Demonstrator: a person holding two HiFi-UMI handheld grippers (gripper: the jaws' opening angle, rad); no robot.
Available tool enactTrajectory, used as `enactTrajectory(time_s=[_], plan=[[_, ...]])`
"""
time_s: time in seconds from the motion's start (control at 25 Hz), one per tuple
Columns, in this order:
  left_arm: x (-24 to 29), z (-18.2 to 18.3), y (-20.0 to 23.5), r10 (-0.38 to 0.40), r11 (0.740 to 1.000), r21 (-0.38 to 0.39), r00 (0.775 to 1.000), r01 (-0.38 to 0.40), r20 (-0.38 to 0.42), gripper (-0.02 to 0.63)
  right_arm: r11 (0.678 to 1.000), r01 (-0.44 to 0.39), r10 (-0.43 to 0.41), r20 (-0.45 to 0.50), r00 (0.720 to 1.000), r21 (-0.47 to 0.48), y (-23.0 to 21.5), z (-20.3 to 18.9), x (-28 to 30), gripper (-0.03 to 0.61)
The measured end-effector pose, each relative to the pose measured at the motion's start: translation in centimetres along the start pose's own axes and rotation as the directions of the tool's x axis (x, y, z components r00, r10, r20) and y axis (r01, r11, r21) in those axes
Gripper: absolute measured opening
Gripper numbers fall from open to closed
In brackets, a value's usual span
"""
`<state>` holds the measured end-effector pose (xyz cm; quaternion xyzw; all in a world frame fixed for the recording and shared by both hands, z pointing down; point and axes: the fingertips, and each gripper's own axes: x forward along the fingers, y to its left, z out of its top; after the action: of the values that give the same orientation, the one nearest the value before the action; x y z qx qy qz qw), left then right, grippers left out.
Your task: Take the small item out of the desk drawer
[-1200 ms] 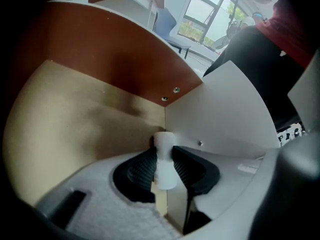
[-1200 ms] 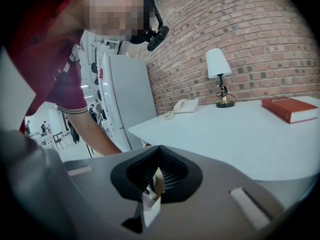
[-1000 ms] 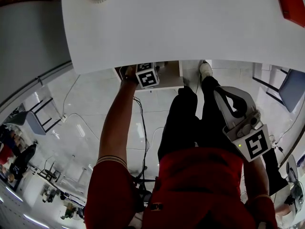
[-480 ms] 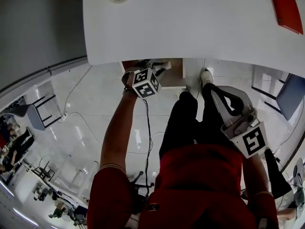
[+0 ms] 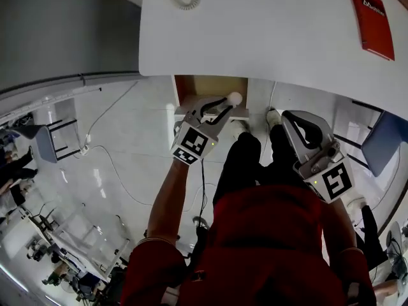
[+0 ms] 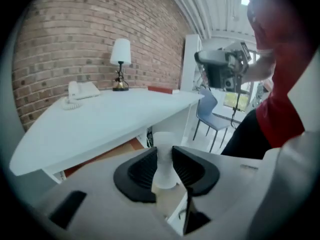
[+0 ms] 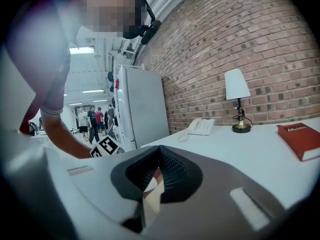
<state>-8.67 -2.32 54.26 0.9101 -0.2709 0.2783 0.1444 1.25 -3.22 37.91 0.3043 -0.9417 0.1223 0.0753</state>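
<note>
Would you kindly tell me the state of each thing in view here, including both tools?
Drawer: open, pulled out under the desk.
Small white item: held by the left tool, out of the drawer.
Left tool: shut on the small white item.
Right tool: shut, empty.
Red book: closed, flat on the desk.
Phone: handset on its cradle.
Lamp: upright.

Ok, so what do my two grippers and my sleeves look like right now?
The left gripper and right gripper match: pale grey plastic shells with black, ribbed jaws. Each carries a white cube printed with black square markers. The person wears a red short-sleeved top; the left sleeve ends in a thin striped cuff.
</note>
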Motion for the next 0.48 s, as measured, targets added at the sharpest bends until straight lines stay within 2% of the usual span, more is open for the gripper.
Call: enactTrajectory(time_s=[0.08,0.16,0.32,0.48], plan=[[-2.1,3.2,-0.5,0.05,0.998,-0.048,0.995,-0.046,0.09,0.106,0.999,-0.035,0.035,0.004,0.999,-0.01,0.6,0.8,-0.2,0.012],[-4.6,6.7,-0.9,0.11,0.991,-0.096,0.975,-0.093,0.191,0.107,0.997,-0.075,0.075,0.015,0.997,-0.019,1.2,2.2,-0.2,0.012],[-8.8,12.7,-2.0,0.235,0.967,-0.184,0.904,-0.178,0.358,0.107,0.988,-0.144,0.147,0.051,0.988,-0.054,1.5,5.1,-0.9,0.012],[-11.7,16.6,-3.5,0.331,0.937,-0.254,0.837,-0.239,0.436,0.106,0.978,-0.193,0.201,0.104,0.974,-0.082,1.4,7.6,-2.3,0.012]])
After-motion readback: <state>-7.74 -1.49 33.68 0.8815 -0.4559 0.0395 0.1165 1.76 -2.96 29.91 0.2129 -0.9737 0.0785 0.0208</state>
